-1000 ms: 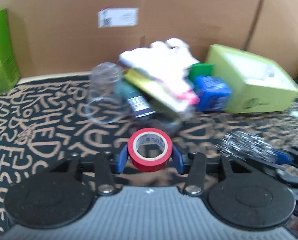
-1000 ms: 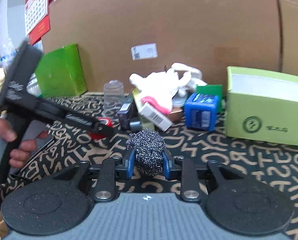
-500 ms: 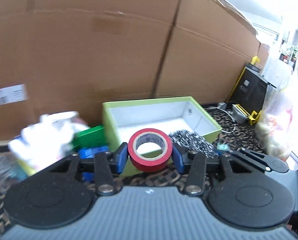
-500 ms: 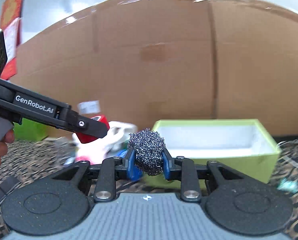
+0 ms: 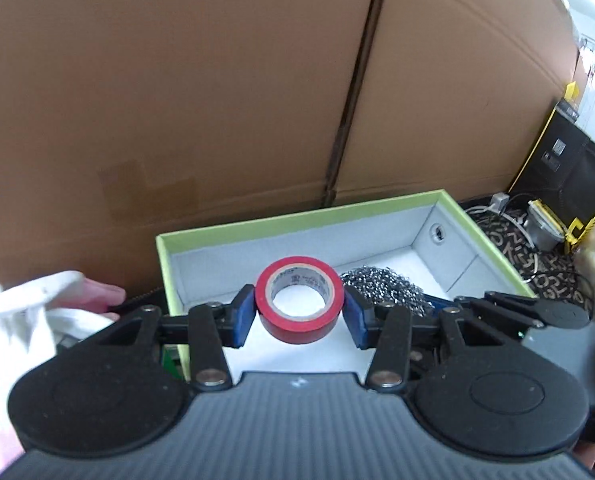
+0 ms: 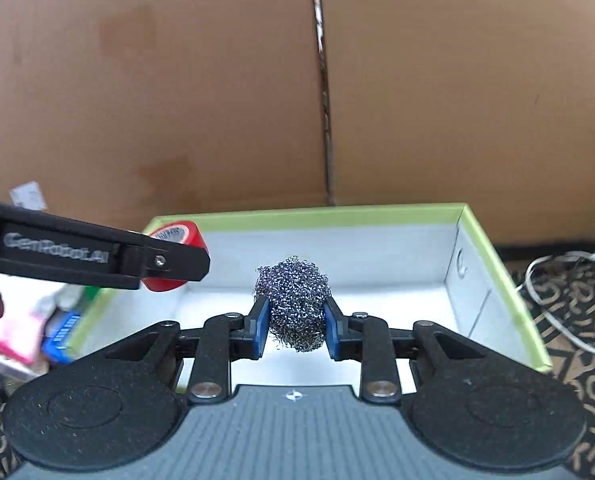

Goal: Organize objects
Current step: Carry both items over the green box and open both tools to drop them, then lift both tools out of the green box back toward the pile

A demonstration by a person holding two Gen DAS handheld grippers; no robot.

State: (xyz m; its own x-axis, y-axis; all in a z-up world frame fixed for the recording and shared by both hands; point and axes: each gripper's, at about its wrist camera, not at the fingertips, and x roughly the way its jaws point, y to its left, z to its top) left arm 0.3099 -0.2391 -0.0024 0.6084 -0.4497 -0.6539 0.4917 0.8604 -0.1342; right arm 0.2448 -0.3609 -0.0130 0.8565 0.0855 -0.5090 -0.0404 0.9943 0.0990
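A red roll of tape sits between the blue pads of my left gripper, which is shut on it and holds it over the open green box with a white inside. My right gripper is shut on a steel wool scourer, also above the box. In the right wrist view the left gripper's black arm and the red tape come in from the left. In the left wrist view the scourer shows just right of the tape.
A tall cardboard wall stands right behind the box. White cloth and a blue item lie to the box's left. Cables and a black-and-yellow device are to its right on the patterned mat.
Both grippers have swung to the right, away from the pile of objects, and now hang over the green box, each still holding its object.
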